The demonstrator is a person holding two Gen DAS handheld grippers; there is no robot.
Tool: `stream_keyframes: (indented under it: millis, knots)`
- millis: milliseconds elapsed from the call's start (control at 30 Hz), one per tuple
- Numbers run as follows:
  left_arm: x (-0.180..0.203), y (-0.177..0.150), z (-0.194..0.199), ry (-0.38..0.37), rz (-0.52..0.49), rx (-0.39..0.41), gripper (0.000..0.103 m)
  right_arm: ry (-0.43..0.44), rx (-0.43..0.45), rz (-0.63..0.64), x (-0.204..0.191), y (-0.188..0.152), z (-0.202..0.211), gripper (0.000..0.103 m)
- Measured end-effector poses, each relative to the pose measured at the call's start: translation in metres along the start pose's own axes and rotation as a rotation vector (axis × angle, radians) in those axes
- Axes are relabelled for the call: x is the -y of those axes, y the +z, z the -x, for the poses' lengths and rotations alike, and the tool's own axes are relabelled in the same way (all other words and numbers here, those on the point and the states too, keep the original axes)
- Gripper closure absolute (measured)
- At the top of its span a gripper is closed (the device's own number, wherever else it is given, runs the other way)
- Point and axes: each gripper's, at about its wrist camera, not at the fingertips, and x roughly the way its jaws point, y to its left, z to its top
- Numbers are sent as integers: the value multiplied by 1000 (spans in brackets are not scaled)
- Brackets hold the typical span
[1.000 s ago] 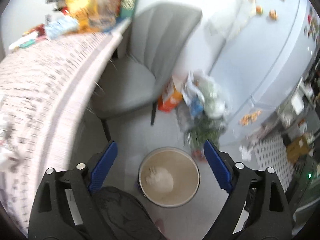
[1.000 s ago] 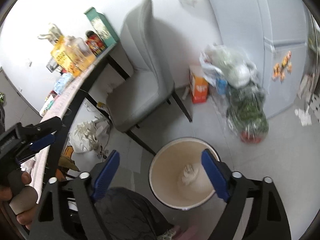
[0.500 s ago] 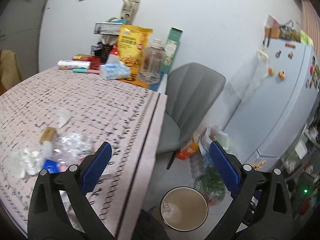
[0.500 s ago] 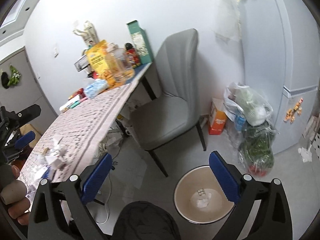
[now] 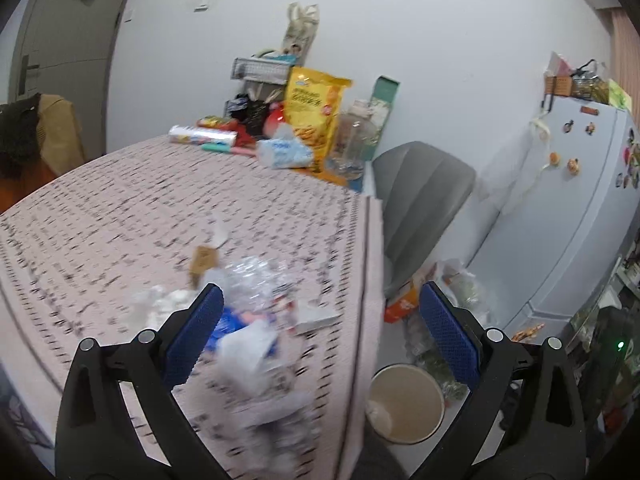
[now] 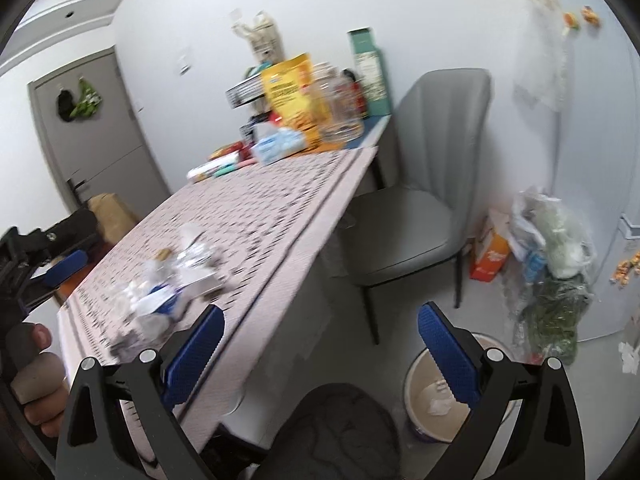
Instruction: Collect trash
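Observation:
A pile of crumpled wrappers, tissues and clear plastic trash (image 5: 248,320) lies on the patterned pink table (image 5: 120,216) near its right edge; it also shows in the right wrist view (image 6: 168,292). A round beige bin (image 5: 404,408) stands on the floor beside the table, holding white crumpled paper; it shows in the right wrist view too (image 6: 436,412). My left gripper (image 5: 320,332) is open and empty above the pile. My right gripper (image 6: 320,356) is open and empty, over the table's edge. The left gripper (image 6: 64,264) shows at the far left of the right wrist view.
A grey chair (image 6: 412,204) stands at the table's far end. Snack bags, a jar and boxes (image 5: 316,128) crowd the back of the table. Plastic bags (image 6: 552,264) and an orange carton (image 6: 490,256) lie on the floor by the white fridge (image 5: 580,216).
Both grippers have risen from over the bin and swung left towards the table. The trash pile is now between the left gripper's fingers in view. Both stay open.

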Motion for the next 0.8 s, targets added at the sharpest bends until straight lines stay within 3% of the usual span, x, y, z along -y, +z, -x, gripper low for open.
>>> stream_keyframes:
  millis: [167,800]
  knots:
    - [-36,-13,19,31,37,-32,6,86,-27,53,-33,-6,2,9]
    - [-120,-35,46,103,106,-69,6,203,-198,222,-127,-41,-23,9]
